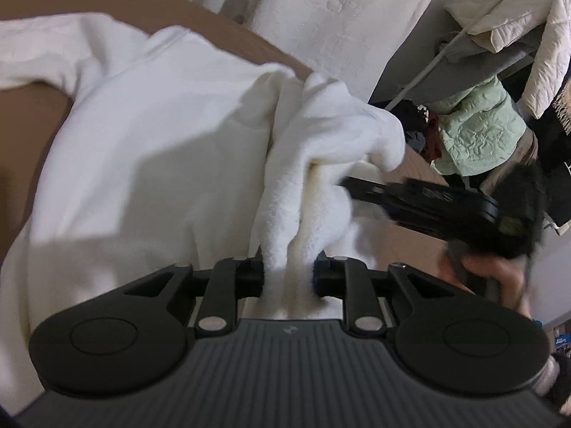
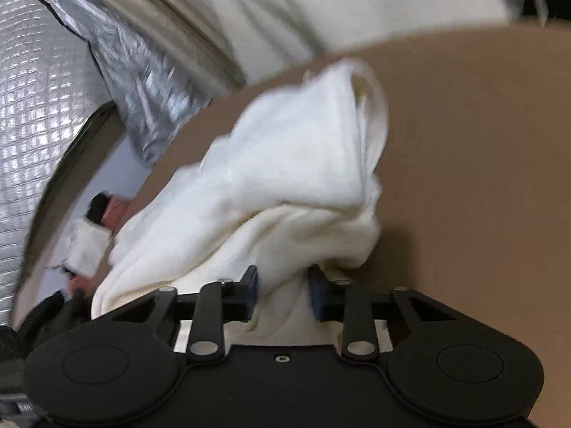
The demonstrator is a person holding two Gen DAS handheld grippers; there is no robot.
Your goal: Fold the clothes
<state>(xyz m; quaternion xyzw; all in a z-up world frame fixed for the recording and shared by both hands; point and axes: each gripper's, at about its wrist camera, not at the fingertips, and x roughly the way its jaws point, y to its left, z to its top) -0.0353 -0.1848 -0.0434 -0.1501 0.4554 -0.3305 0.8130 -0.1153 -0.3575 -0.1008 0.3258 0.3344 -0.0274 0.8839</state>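
Observation:
A white fleece garment (image 1: 160,149) lies spread over the brown table (image 1: 32,114). My left gripper (image 1: 289,278) is shut on a bunched edge of it, and the cloth rises in folds just ahead of the jaws. The right gripper shows in the left wrist view (image 1: 421,199) at the right, reaching into the same bunched fold. In the right wrist view my right gripper (image 2: 283,294) is shut on a gathered part of the white garment (image 2: 285,164), which drapes ahead over the brown table (image 2: 481,178).
A white cloth-covered shape (image 1: 339,18) stands behind the table. A rack with quilted jackets (image 1: 499,28) and a pale green jacket (image 1: 478,128) is at the right. Silver foil-like sheeting (image 2: 43,107) fills the left of the right wrist view.

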